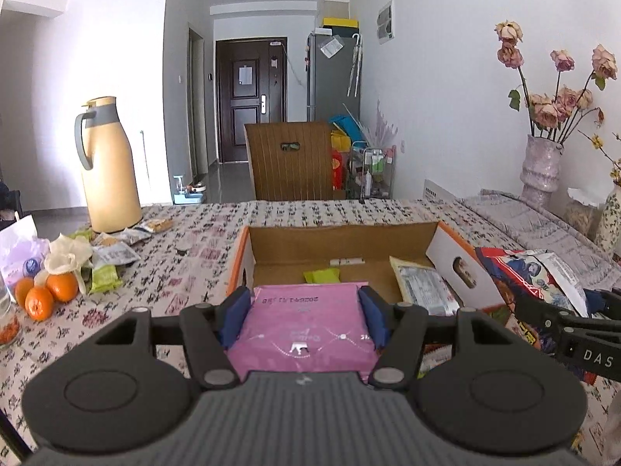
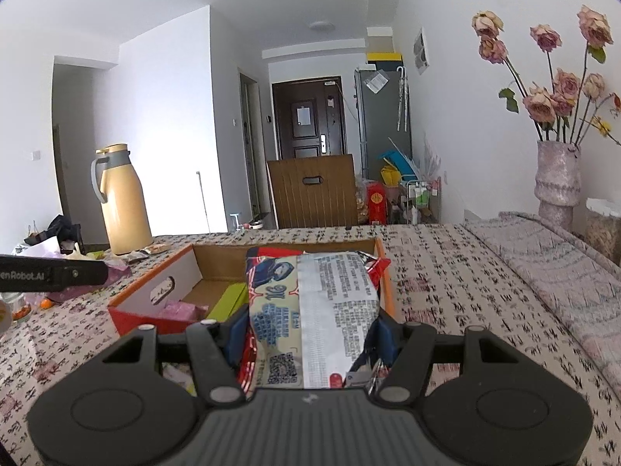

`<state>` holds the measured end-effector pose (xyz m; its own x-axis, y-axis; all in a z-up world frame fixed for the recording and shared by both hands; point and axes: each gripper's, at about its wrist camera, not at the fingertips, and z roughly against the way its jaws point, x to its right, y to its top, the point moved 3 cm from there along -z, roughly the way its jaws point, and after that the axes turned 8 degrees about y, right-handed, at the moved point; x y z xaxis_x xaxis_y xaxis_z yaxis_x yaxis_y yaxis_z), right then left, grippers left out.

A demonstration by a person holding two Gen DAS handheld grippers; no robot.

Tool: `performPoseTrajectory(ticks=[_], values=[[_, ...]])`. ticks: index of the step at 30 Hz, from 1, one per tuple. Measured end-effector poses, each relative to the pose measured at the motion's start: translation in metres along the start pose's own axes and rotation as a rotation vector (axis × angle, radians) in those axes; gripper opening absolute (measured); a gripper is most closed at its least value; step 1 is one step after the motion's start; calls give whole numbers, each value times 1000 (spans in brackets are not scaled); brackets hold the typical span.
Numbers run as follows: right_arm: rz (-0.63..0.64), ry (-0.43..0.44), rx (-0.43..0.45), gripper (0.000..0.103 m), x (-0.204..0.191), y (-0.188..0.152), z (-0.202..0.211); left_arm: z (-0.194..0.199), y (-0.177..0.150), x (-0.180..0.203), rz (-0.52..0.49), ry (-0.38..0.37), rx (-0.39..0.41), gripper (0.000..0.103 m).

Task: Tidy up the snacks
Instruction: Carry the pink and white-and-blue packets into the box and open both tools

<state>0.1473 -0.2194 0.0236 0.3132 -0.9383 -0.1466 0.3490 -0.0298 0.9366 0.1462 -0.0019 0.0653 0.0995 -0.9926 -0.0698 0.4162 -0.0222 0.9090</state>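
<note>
My left gripper (image 1: 304,312) is shut on a pink snack packet (image 1: 306,334) and holds it at the near edge of the open cardboard box (image 1: 337,242). Inside the box lie a green packet (image 1: 322,275) and a silver packet (image 1: 425,289). My right gripper (image 2: 310,334) is shut on a large red, blue and silver snack bag (image 2: 314,306), held over the box's right wall (image 2: 384,272); this bag also shows in the left wrist view (image 1: 531,275). Loose snack packets (image 1: 112,256) lie on the table at the left.
A tan thermos jug (image 1: 110,167) stands at the far left. Oranges (image 1: 46,293) and a white bag (image 1: 19,248) sit at the left edge. A vase of dried roses (image 1: 541,171) stands at the right on a folded grey cloth (image 2: 543,264). A wooden chair (image 1: 291,159) is behind the table.
</note>
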Motion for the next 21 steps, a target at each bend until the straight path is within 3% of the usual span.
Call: performPoseTrajectory(ticks=[21], values=[[104,18,19,62,2,57,-95,-79,49,12,10,40,43,62]])
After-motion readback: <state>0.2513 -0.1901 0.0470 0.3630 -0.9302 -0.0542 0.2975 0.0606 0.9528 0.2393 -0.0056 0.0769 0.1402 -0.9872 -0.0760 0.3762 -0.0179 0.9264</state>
